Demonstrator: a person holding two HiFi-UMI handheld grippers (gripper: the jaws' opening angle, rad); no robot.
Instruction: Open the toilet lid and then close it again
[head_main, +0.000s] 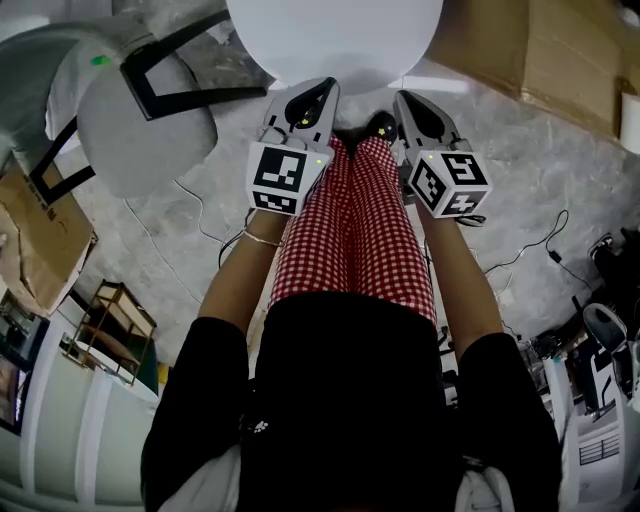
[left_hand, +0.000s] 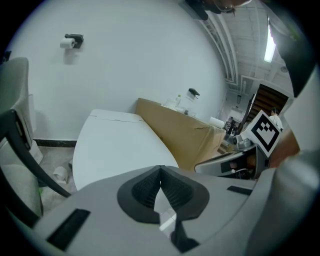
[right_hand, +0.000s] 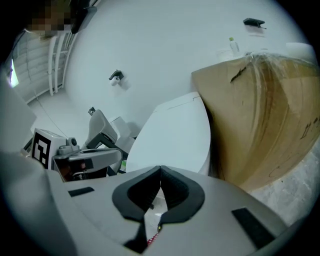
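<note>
In the head view the lid (head_main: 335, 40) is seen down, just ahead of the left gripper (head_main: 318, 95) and right gripper (head_main: 408, 103). Whether it is yet to be raised or has already been lowered cannot be told.

In the left gripper view the jaw tips are pressed together, with nothing held and the lid untouched beyond them.

In the right gripper view the jaws are likewise closed up, empty and clear of the lid.

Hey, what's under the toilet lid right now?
The toilet lid is down, so only its plain white top shows. Whatever lies beneath it is covered and can't be seen in any view.
</note>
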